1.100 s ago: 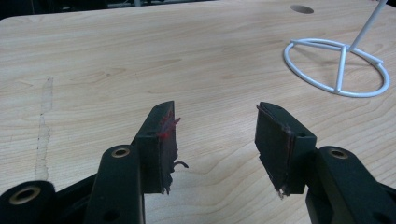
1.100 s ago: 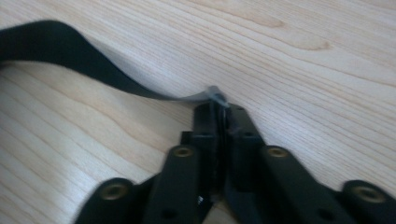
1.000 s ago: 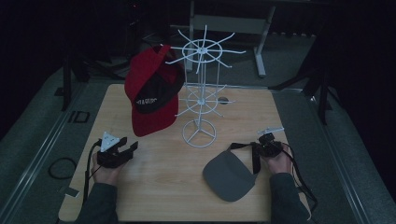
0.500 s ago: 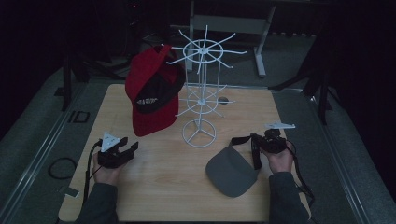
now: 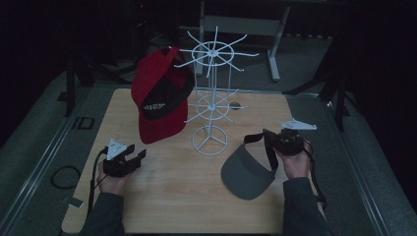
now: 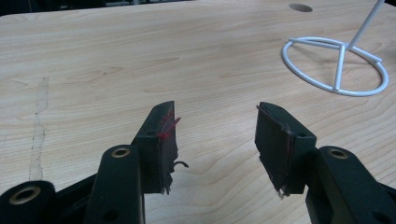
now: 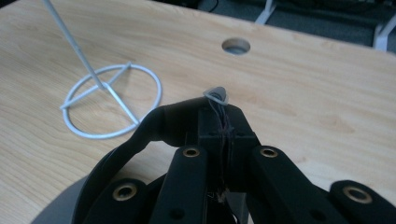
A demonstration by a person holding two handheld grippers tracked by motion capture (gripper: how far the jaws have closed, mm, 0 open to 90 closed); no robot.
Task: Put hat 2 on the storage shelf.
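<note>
The red cap (image 5: 160,101) hangs on the rack (image 5: 211,98) at 11 o'clock; right tongs (image 5: 269,140) clamp the grey visor (image 5: 246,169), not yet hung, left tongs (image 5: 136,156) gape empty.

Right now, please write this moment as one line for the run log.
right gripper: shut on grey visor strap, lifting | left gripper: open, holding nothing | red cap: hangs on white rack
</note>
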